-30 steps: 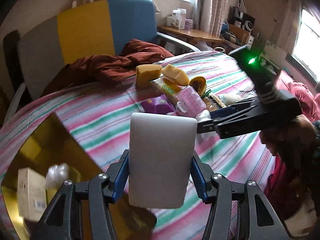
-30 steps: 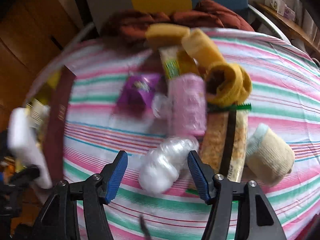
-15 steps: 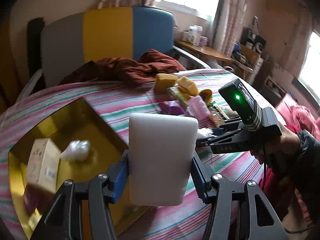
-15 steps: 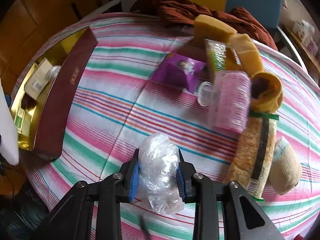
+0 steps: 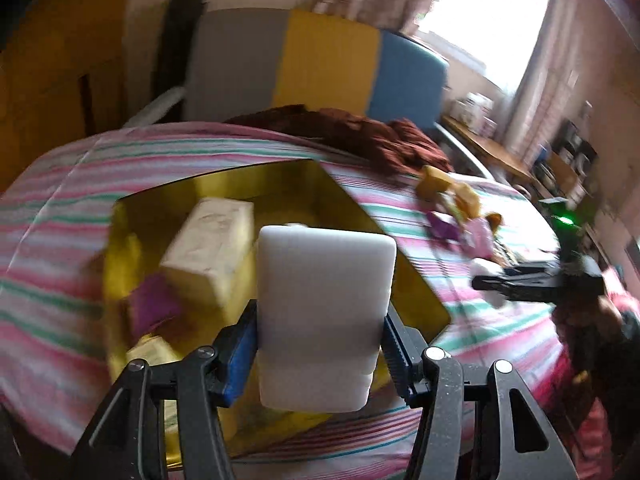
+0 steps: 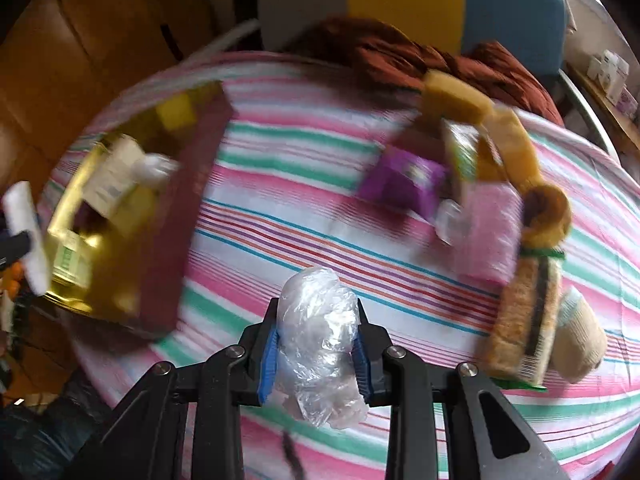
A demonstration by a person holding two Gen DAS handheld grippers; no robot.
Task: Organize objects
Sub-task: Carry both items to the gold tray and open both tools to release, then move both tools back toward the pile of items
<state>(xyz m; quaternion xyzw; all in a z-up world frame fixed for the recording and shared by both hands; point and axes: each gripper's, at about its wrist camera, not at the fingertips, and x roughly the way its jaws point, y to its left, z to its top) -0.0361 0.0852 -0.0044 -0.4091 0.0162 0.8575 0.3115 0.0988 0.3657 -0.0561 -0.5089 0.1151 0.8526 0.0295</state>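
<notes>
Striped bed (image 6: 304,184) under a grey, yellow and blue headboard (image 5: 320,68). At left, gold-lined box (image 5: 340,192), open to receive, already holding a cream carton (image 5: 212,248). Above it, left claw (image 5: 320,340) clamped on a white foam block (image 5: 324,312), poised for dropping in. Further right, right claw (image 6: 316,344) squeezed on a crumpled plastic bag (image 6: 316,336), lifted clear of the sheet. Rightmost, unsorted heap: purple packet (image 6: 404,184), pink bottle (image 6: 488,232).
</notes>
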